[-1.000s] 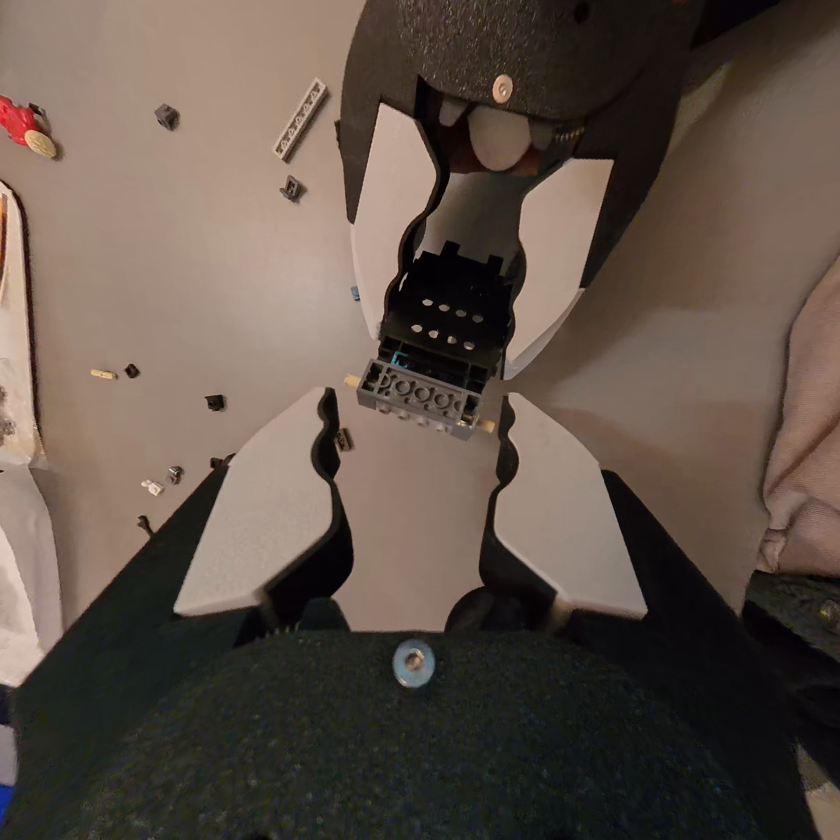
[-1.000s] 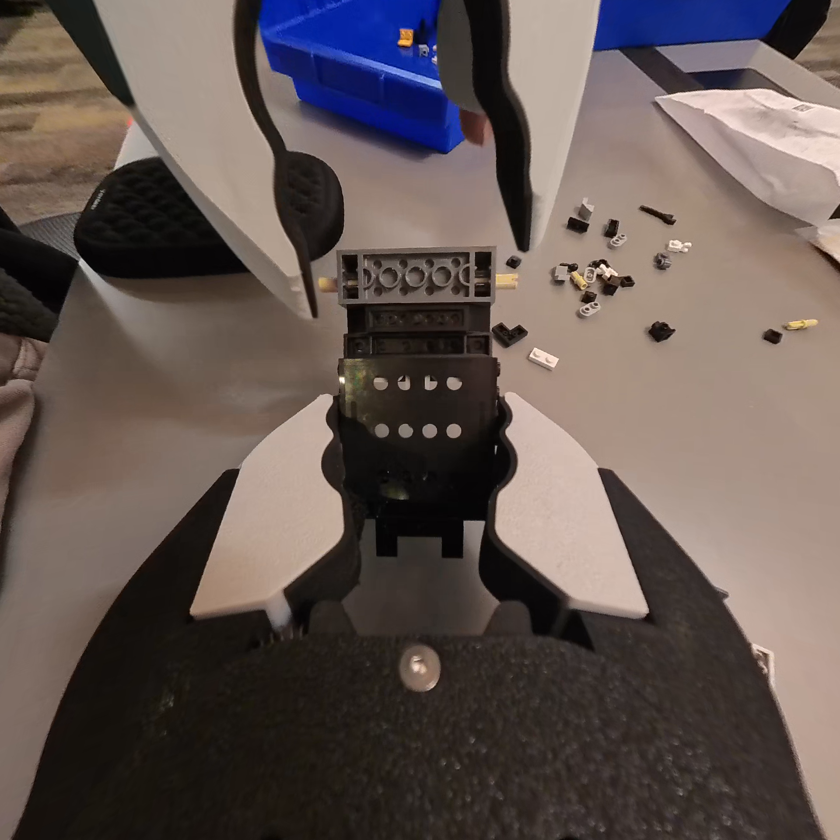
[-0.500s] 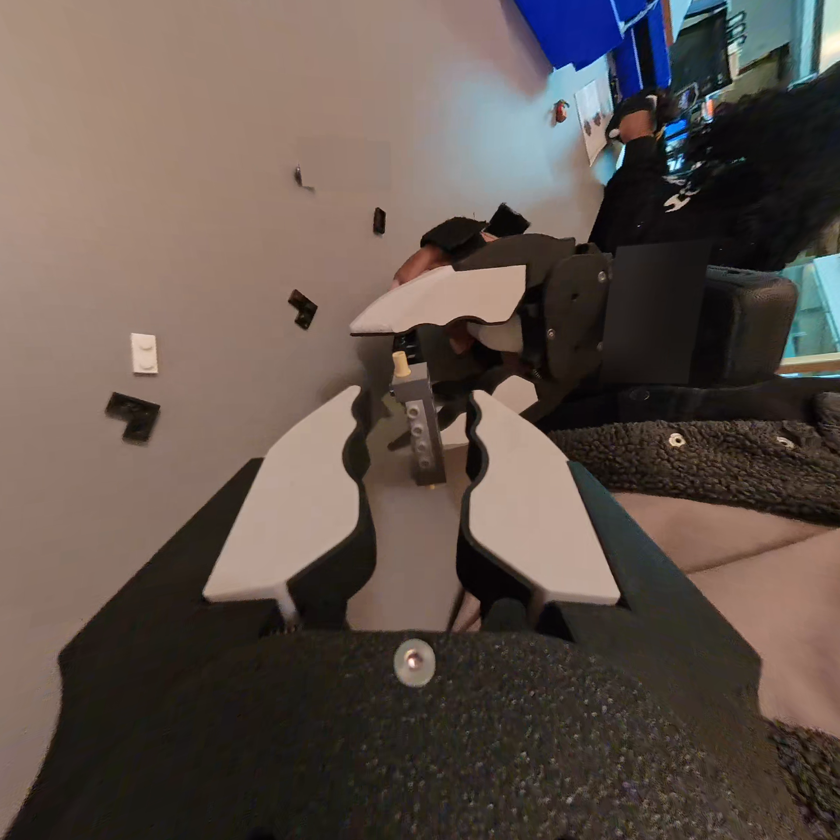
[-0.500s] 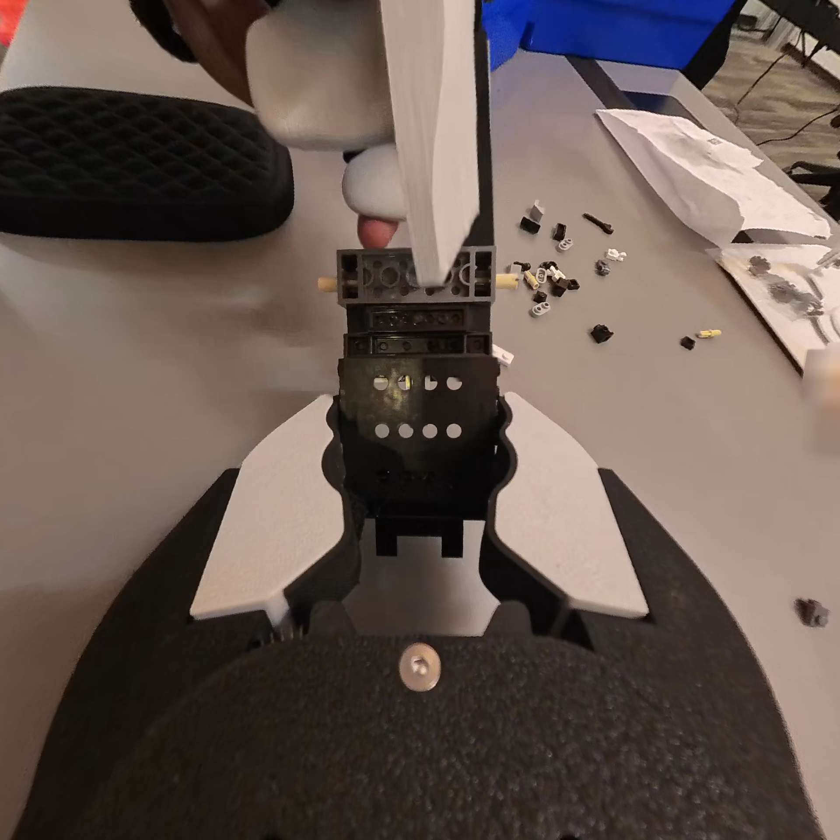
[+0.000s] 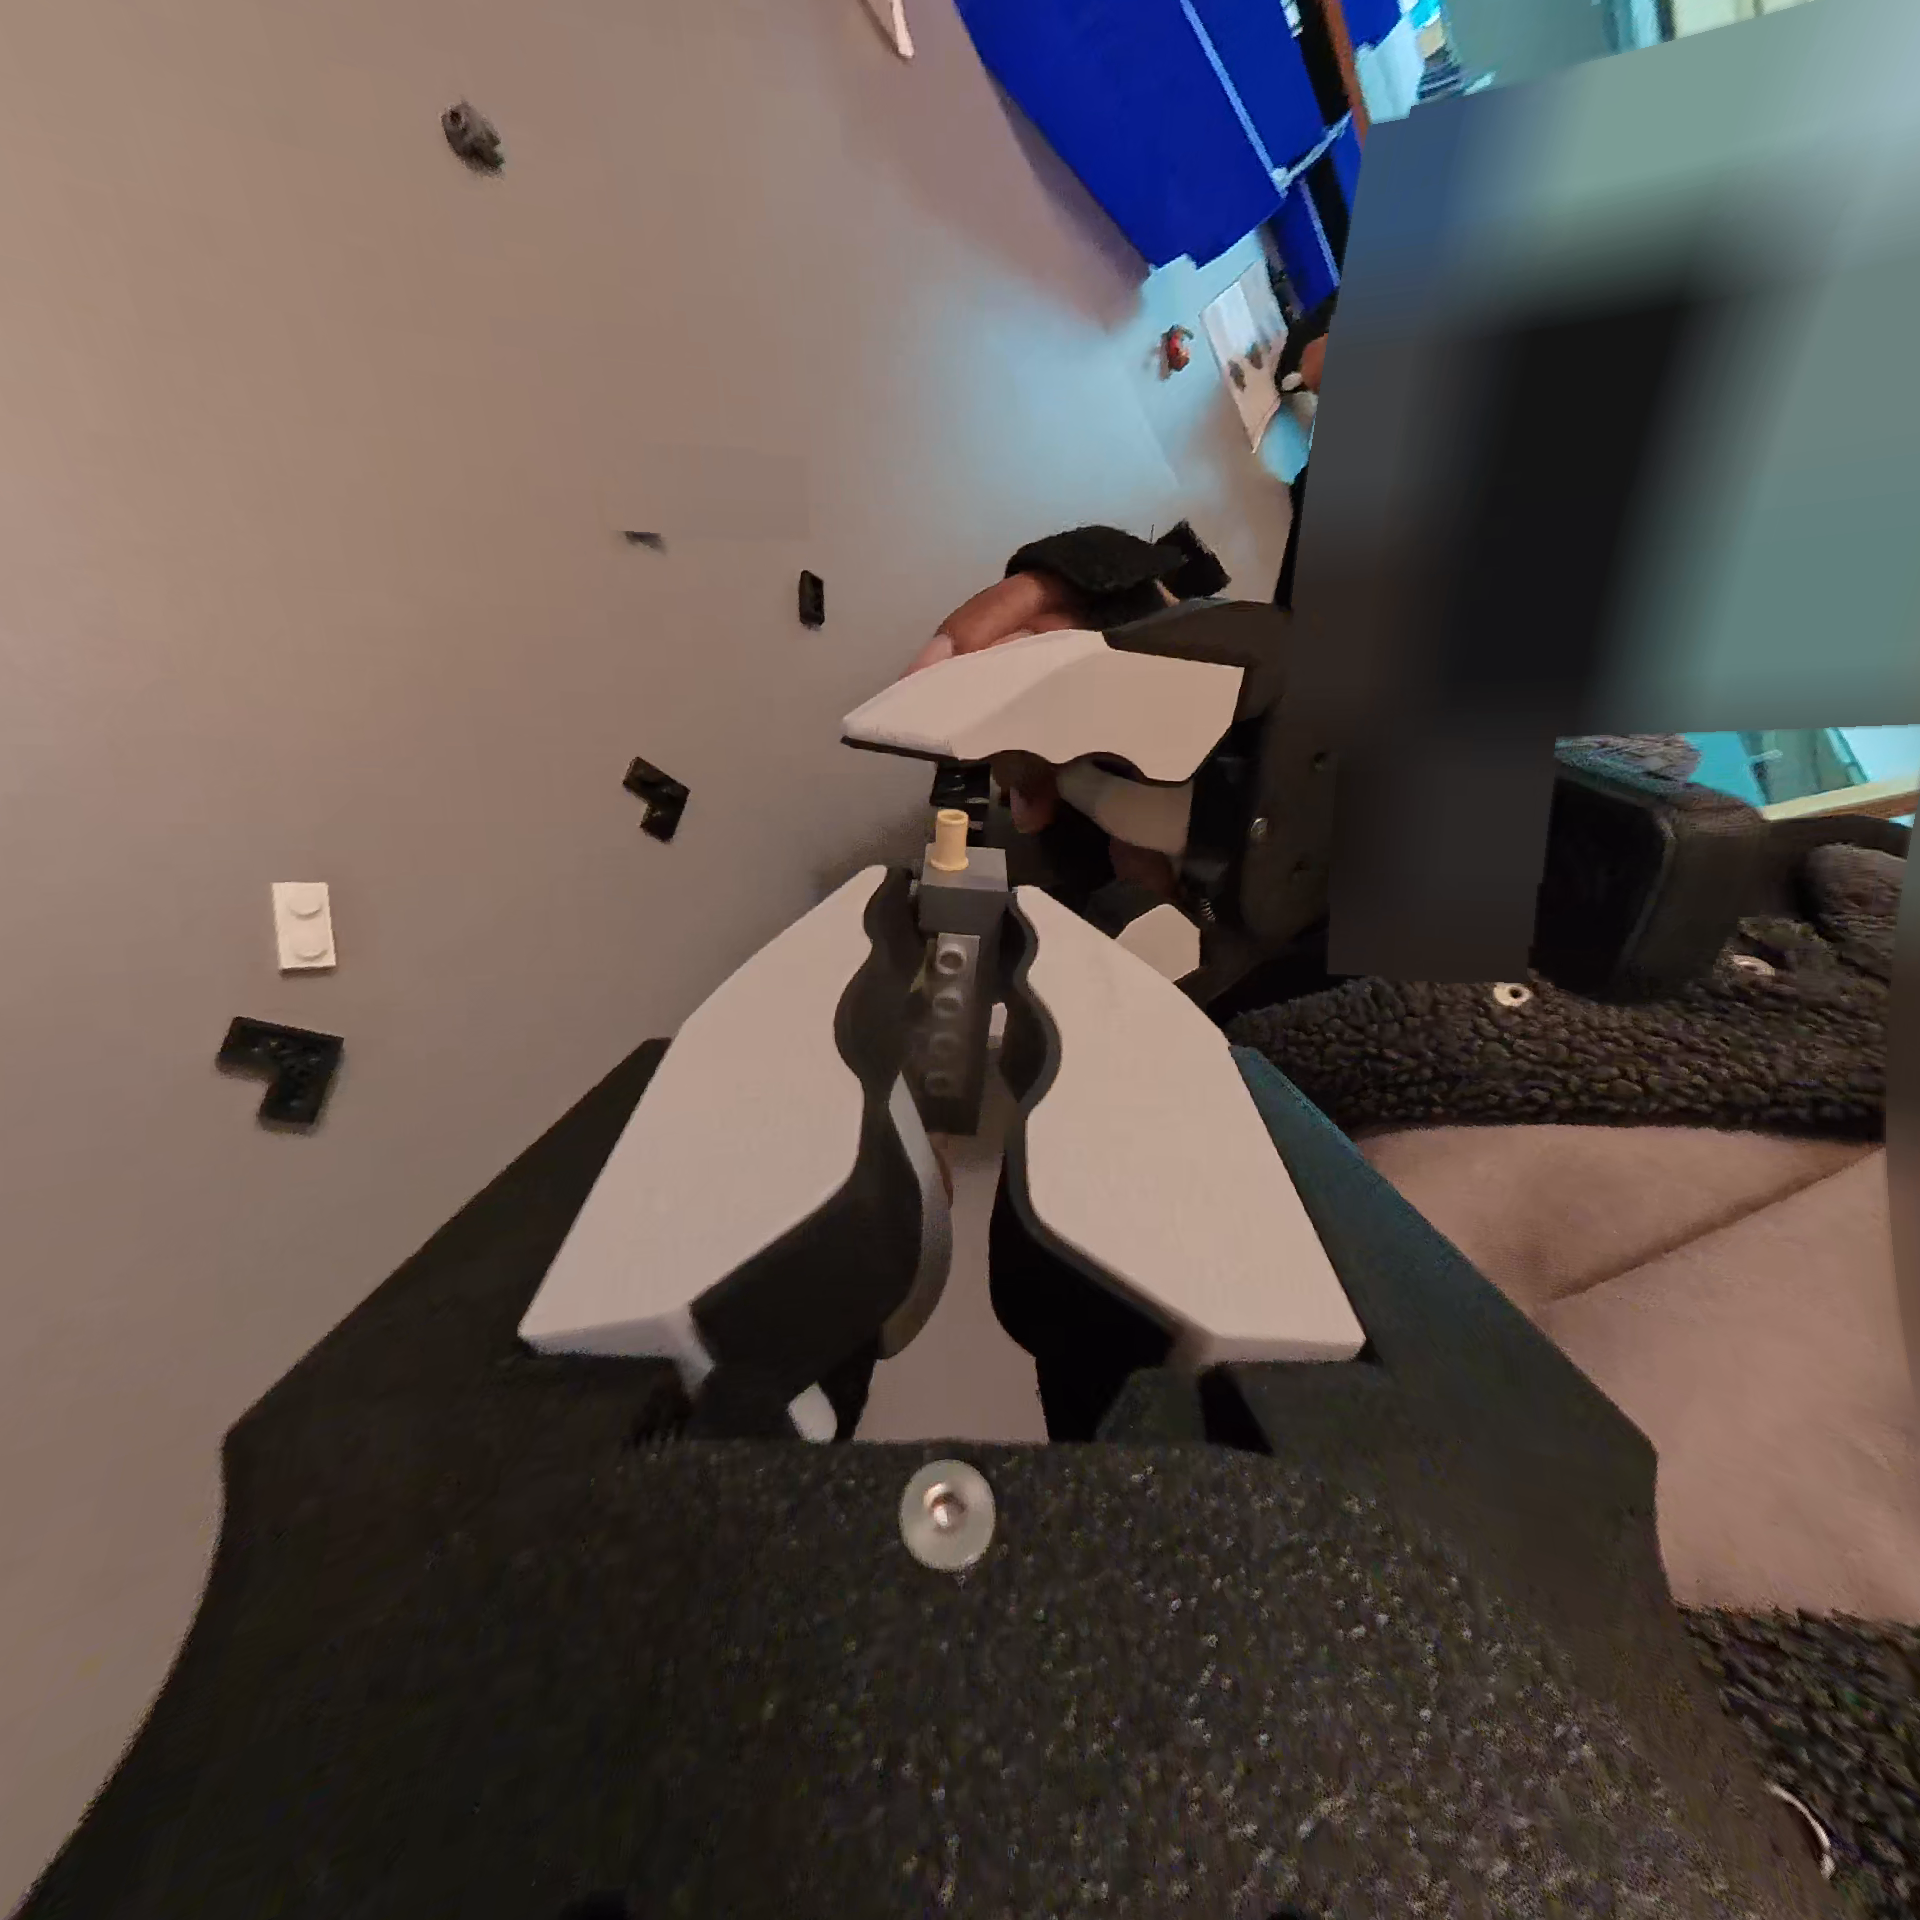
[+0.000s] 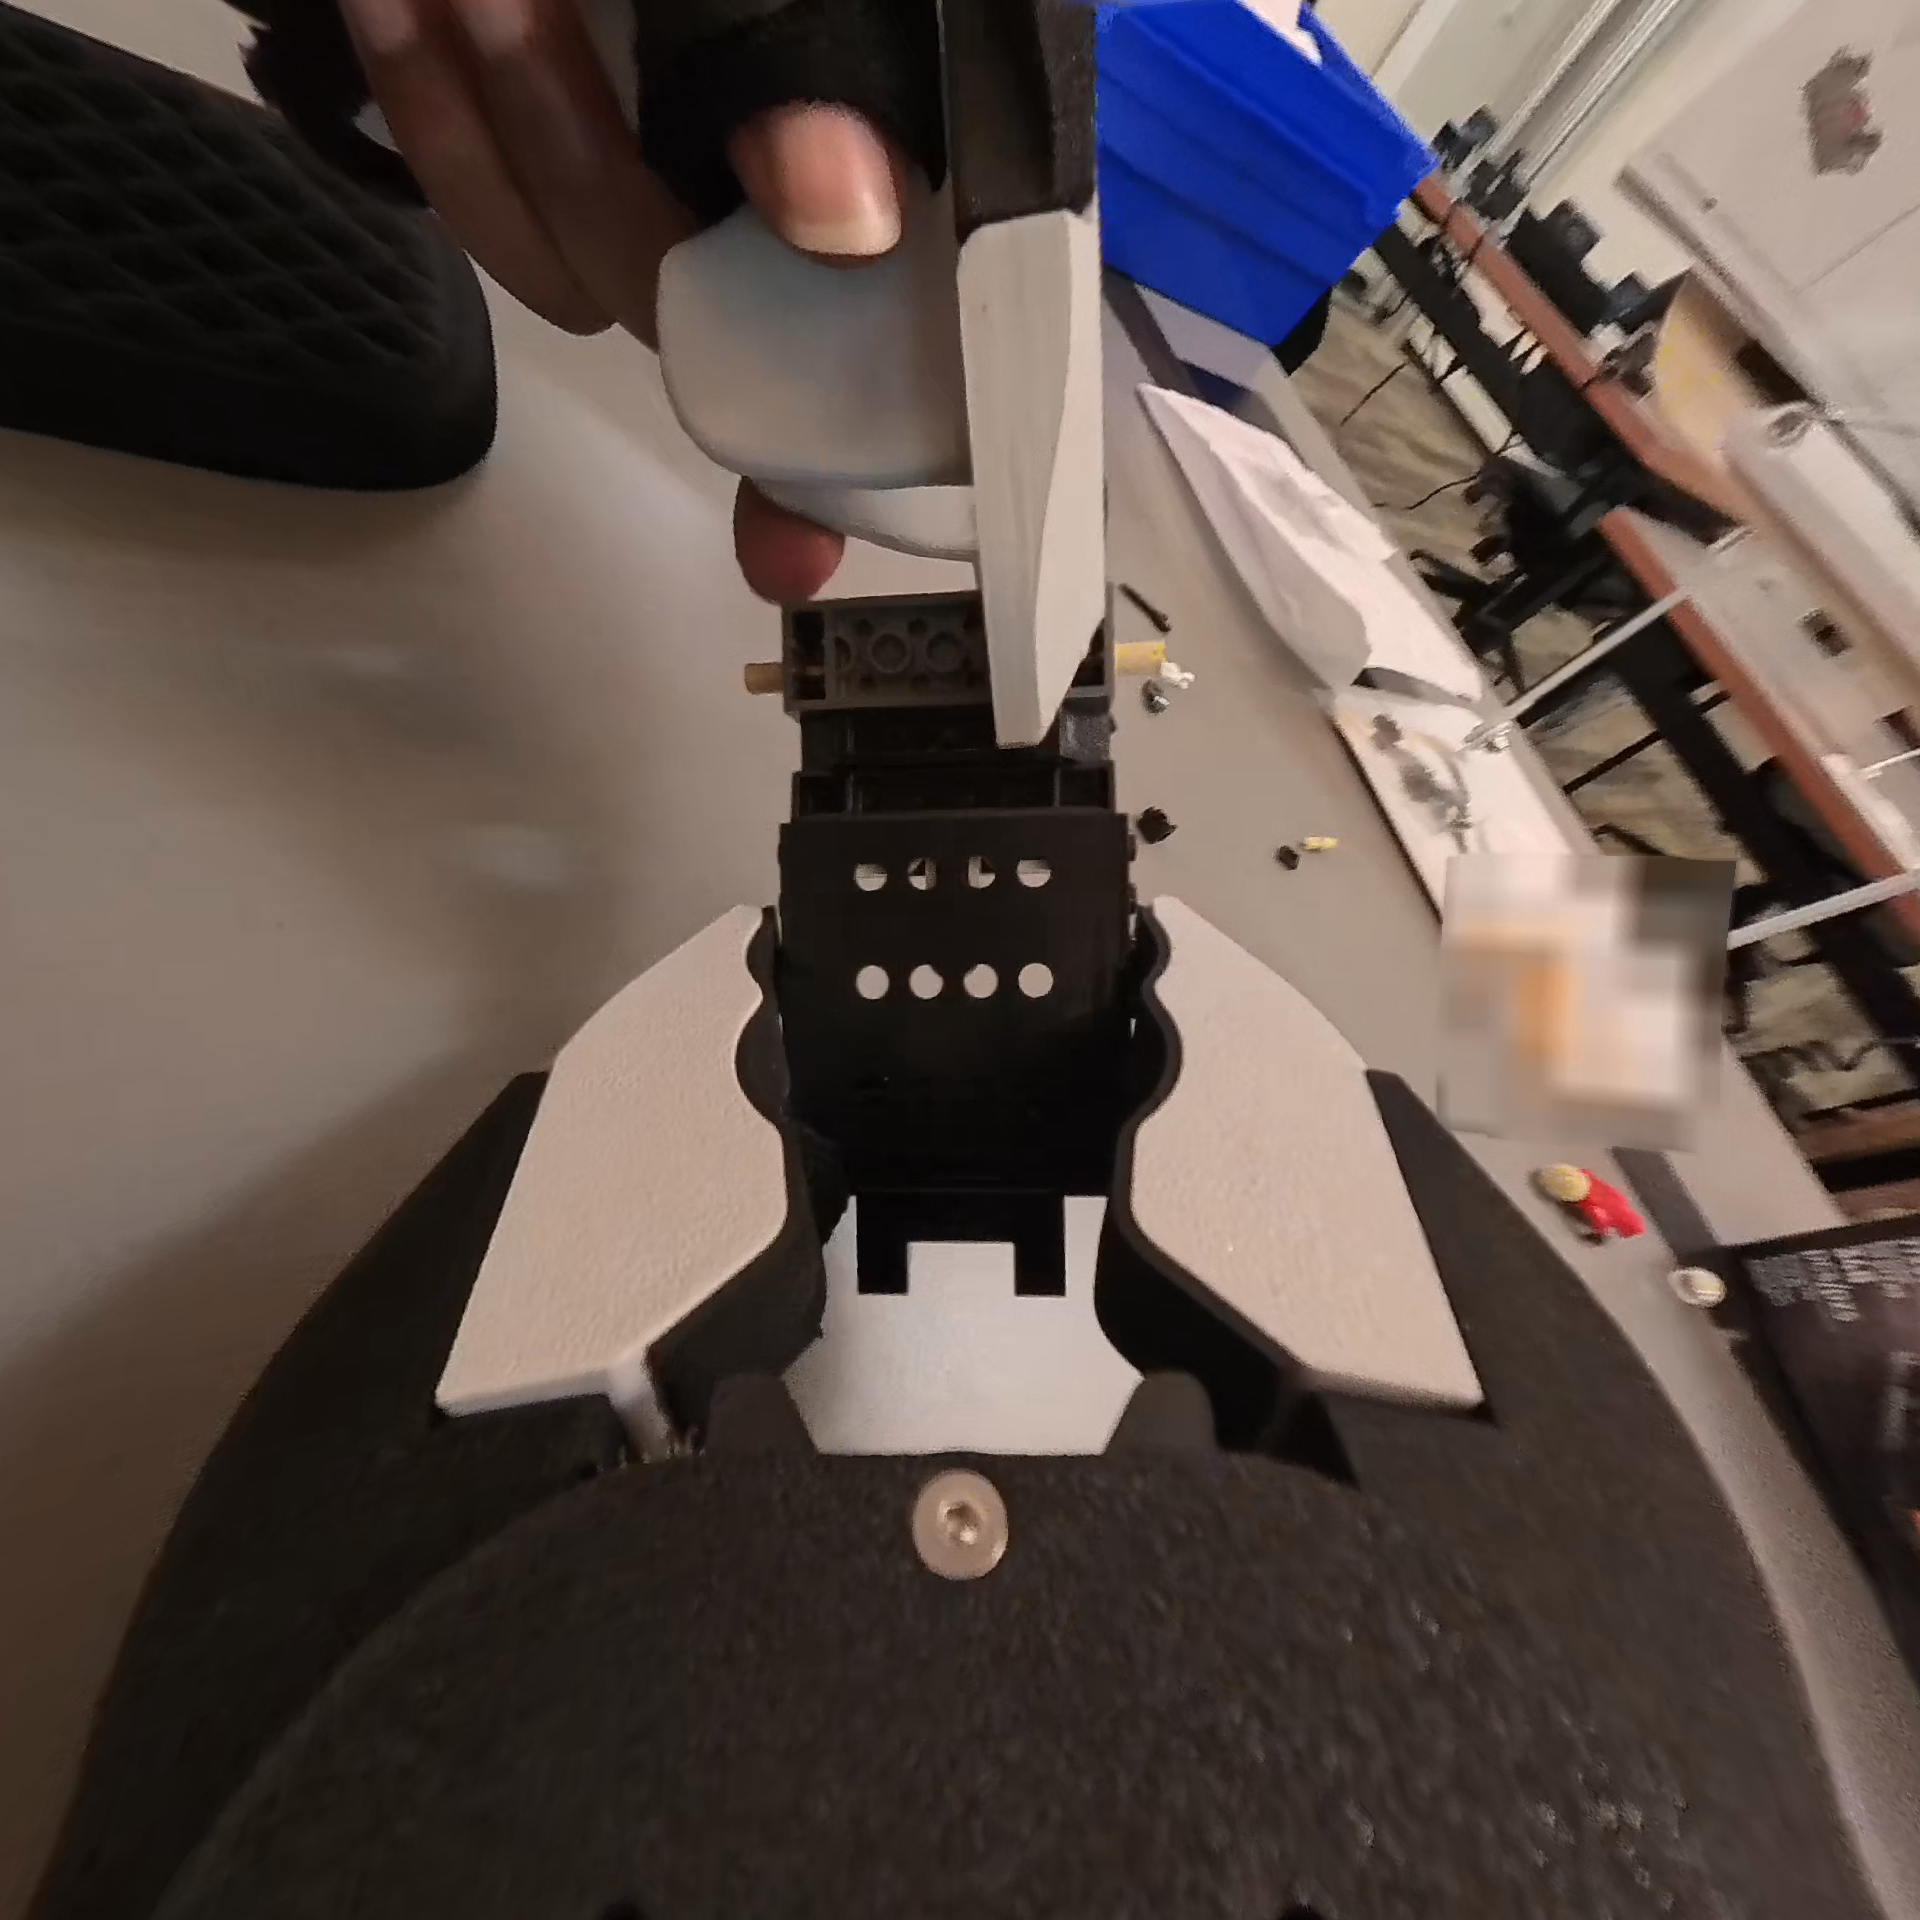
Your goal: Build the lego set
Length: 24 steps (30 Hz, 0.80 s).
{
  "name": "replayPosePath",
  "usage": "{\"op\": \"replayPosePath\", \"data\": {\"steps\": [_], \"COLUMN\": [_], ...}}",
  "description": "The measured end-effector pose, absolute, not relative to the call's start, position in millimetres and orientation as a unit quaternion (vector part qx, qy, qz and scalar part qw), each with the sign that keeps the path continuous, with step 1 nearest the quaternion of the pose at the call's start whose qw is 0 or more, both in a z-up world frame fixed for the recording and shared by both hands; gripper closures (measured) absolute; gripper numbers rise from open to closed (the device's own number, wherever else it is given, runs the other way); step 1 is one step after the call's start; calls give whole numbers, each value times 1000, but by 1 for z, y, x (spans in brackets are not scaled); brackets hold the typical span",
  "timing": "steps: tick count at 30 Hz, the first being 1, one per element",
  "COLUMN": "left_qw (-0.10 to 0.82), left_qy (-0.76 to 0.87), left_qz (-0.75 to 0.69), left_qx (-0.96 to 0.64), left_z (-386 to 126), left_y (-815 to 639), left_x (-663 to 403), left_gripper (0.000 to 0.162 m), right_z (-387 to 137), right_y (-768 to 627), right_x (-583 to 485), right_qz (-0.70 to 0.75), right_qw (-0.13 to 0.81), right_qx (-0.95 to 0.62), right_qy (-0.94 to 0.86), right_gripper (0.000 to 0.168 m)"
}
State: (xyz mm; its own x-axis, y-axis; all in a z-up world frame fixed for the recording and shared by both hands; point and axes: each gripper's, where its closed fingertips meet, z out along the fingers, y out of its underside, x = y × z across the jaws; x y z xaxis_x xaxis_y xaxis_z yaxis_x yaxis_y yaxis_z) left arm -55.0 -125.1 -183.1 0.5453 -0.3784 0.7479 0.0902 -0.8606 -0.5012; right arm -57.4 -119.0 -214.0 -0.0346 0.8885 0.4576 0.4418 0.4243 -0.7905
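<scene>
The lego build is a black block with round holes (image 6: 951, 1039), with a grey brick (image 6: 883, 655) and tan pins on its far end. My right gripper (image 6: 954, 920) is shut on the black block and holds it above the table. My left gripper (image 5: 948, 894) is turned on its side and shut on the grey brick (image 5: 951, 997), with a tan pin (image 5: 948, 836) sticking out past its tips. In the right wrist view, one left finger (image 6: 1029, 468) crosses the grey brick edge-on. In the left wrist view, a right gripper finger (image 5: 1039, 696) shows beyond the brick.
Loose pieces lie on the grey table: a white plate (image 5: 303, 925), black L-pieces (image 5: 281, 1068), small bits (image 6: 1153, 826). A blue bin (image 6: 1247, 208), a white paper bag (image 6: 1278, 520), a red figure piece (image 6: 1595, 1210) and a dark booklet (image 6: 1849, 1330) are to the right. A black cushion (image 6: 208, 260) is far left.
My left gripper rolled onto its side, moved onto the grey brick and closed on it. My right gripper kept its hold on the black block and swung the view rightward.
</scene>
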Motion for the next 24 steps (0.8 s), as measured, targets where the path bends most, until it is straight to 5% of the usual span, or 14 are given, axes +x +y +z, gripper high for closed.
{"op": "replayPosePath", "data": {"steps": [14, 24], "left_qw": [287, 275], "left_qy": [121, 129], "left_qz": [-483, -484], "left_qx": [-819, -821], "left_z": [-170, -173], "left_y": [-131, -135], "left_x": [-51, -52], "left_gripper": [137, 150], "right_z": [-202, -195], "right_y": [-116, -118], "right_x": [-58, -58], "right_qz": [188, 197], "right_qw": [553, 563], "right_qx": [-448, -446], "right_qy": [-677, -667], "right_gripper": [104, 105]}}
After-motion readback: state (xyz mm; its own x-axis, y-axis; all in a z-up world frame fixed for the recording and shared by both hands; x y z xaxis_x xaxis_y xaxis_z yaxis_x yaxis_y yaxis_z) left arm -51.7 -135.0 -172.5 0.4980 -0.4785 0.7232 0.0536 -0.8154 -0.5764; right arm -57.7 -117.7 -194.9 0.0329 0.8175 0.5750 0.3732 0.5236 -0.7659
